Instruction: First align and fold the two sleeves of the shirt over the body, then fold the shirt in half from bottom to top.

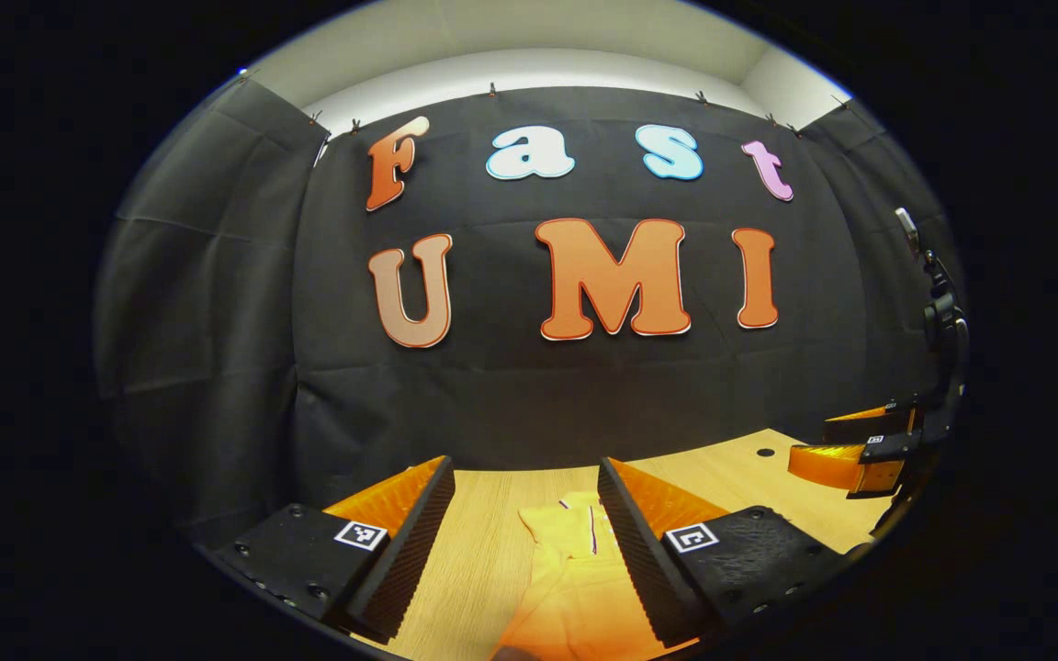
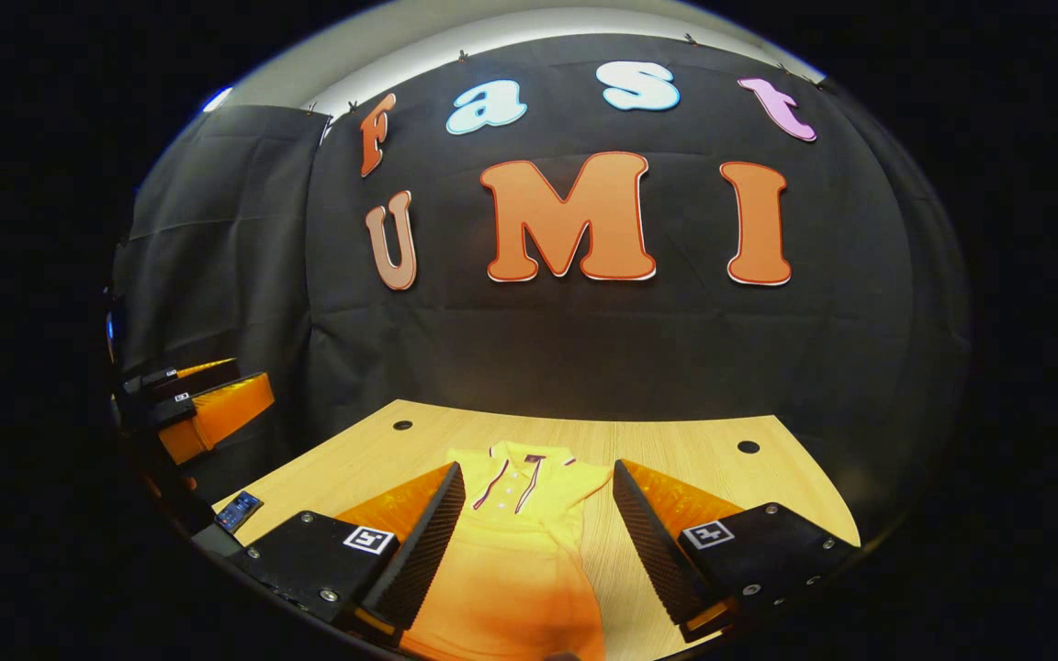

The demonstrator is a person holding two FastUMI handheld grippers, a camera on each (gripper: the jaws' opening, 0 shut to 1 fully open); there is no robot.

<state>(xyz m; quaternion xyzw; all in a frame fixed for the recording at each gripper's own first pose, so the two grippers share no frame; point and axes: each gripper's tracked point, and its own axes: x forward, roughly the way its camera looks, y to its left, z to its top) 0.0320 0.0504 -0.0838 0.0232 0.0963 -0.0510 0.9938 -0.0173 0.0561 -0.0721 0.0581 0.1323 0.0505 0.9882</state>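
A yellow polo shirt lies flat on the wooden table, its striped collar at the far end. My right gripper hovers open above it, fingers either side of the body and nothing between them. In the left gripper view the shirt runs between the fingers of my left gripper, which is also open and holds nothing. The right gripper shows at the far right of the left gripper view, over the table edge. The left gripper shows at the left edge of the right gripper view.
A phone lies near the table's left front corner. Two round holes sit near the table's far edge. Black cloth walls close in the back and both sides.
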